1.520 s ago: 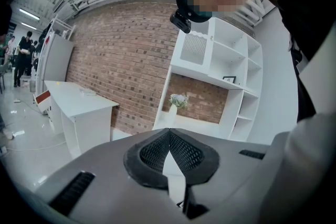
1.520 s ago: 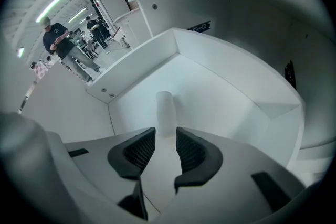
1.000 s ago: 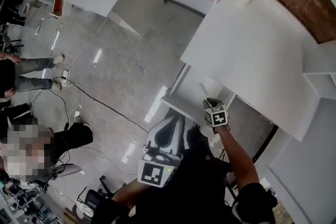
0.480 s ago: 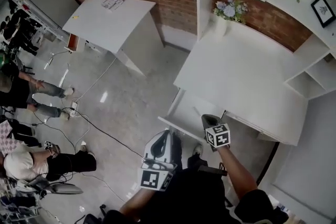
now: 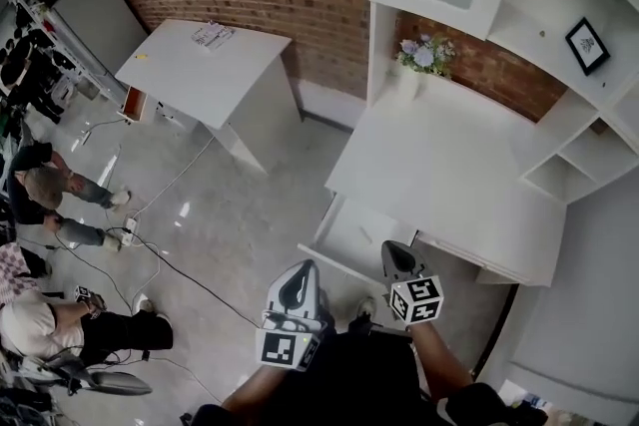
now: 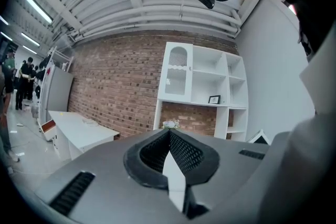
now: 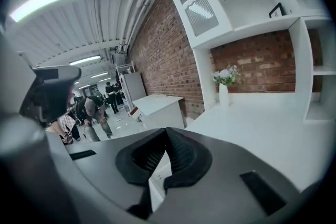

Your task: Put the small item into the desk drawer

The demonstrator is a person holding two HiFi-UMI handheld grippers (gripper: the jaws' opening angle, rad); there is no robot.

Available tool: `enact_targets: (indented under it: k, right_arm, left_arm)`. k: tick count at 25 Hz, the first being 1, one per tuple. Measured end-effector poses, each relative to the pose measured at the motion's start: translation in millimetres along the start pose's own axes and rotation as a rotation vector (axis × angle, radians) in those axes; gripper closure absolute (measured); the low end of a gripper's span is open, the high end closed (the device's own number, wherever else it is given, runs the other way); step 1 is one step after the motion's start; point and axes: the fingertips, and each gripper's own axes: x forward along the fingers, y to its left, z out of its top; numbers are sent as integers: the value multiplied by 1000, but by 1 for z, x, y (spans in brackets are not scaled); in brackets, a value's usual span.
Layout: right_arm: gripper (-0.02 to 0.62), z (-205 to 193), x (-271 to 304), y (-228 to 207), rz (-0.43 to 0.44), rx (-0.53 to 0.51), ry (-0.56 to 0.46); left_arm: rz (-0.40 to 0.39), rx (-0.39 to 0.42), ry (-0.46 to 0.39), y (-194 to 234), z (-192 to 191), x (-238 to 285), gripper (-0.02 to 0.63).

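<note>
Head view. Looks steeply down on a white table (image 5: 449,165) set against a brick wall, with its drawer (image 5: 361,232) pulled out and showing a bare white inside. Finds no small item on the table top, in the drawer or on the floor nearby; cannot say where it is. Places the left tongs (image 5: 303,270) and the right tongs (image 5: 388,248) side by side just short of the drawer, both pointing toward it. Judges the right nearer, its tip close by the drawer's near right corner, with the left a little short of the drawer's front edge. Takes the drawer's long axis to run along the table's front edge, across the line of both tongs. Reads nothing on the marker cube (image 5: 416,299) beyond black-and-white squares. Finds the sheets on a second table (image 5: 205,65) and the framed picture (image 5: 587,45) too small to read.

Left gripper view. Shows the left tongs (image 6: 169,131) shut tip to tip with nothing between them. Looks past them at a white shelf unit (image 6: 202,81) and brick wall; catches neither drawer nor item.

Right gripper view. Shows the right tongs (image 7: 167,131) closed and empty as well. Looks across the bare table top (image 7: 262,128) toward a vase of flowers (image 7: 224,86). Offers no label or brand to read.
</note>
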Motion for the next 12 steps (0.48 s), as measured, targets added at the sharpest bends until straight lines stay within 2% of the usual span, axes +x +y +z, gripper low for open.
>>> enact_targets:
  k: [12]
  right_arm:
    - [581, 71, -42, 67, -59, -6, -145]
  left_arm:
    - [-87, -16, 13, 39, 8, 3, 581]
